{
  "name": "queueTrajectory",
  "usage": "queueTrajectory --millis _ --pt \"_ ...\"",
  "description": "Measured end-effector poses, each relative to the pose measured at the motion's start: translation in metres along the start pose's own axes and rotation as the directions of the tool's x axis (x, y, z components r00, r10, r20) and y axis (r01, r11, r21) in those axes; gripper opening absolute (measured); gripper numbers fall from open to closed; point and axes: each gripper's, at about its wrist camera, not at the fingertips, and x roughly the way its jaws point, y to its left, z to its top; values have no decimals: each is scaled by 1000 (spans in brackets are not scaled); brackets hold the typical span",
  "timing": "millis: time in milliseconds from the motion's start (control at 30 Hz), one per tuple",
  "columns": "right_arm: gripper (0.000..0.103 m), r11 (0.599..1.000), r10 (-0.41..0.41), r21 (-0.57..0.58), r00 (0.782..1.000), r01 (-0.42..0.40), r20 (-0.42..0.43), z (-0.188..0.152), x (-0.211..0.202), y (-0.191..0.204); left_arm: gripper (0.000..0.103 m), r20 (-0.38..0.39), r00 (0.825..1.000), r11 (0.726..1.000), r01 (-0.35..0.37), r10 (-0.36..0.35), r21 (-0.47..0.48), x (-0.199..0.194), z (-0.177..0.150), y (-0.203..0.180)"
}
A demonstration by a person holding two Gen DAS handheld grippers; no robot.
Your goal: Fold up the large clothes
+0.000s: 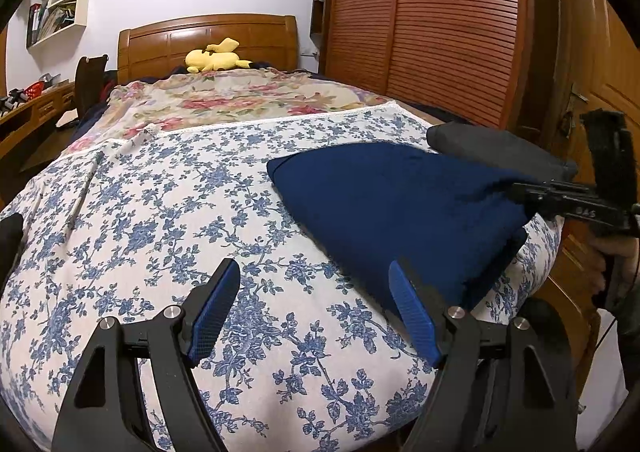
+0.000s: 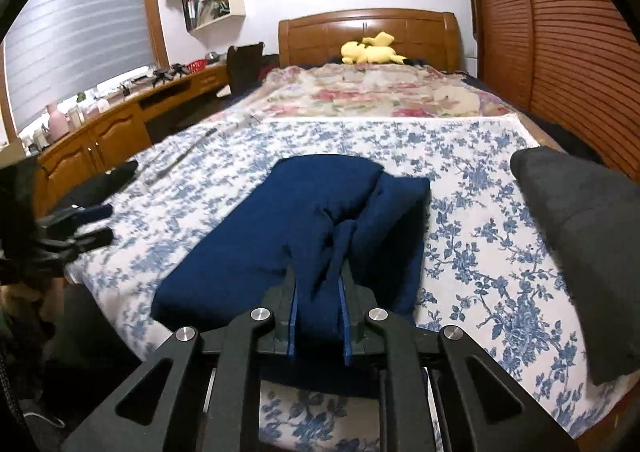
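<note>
Two hand-held grippers share the work: the right hand-held gripper (image 2: 318, 304) is clamped on the navy garment's (image 2: 280, 228) bunched near edge, apparently to carry the fold across the bed (image 2: 480, 252), while the left hand-held gripper (image 1: 316, 292) hovers spread apart beside it.

Left gripper (image 1: 314, 312): black angular linkage arms with triangular cut-outs; round silver screw heads at the pivots; two flat fingers faced with blue cross-hatched pads (image 1: 412, 318). Right gripper (image 2: 318, 316): same black frame, four silver screws across the joints, blue pad edges showing along the inner faces of the fingers; seen from the left wrist view its body carries small white lettering, not legible. Bare skin of the right hand (image 1: 612, 256) shows behind its handle; thin cable trailing below.
</note>
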Motion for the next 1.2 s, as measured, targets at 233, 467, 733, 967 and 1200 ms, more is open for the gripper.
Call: queueTrajectory --millis 233,467,733,967,1200 --pt "29 996 -94 -16 990 93 -102 -23 14 -6 78 -7 1000 1000 13 -13 11 3 -1 -6" --pt "60 983 -185 0 977 186 -106 -29 7 -9 78 -15 1000 1000 19 -19 19 5 -2 -11" --pt "68 986 -125 85 977 141 -170 -32 29 -19 78 -38 999 999 37 -36 34 25 4 -16" --pt "72 990 -100 82 975 119 -197 -34 48 -22 78 -65 997 997 42 -38 57 65 22 -12" --pt "77 991 -62 103 977 85 -204 -38 61 -30 78 -86 996 997 27 -20 76 111 48 -6"
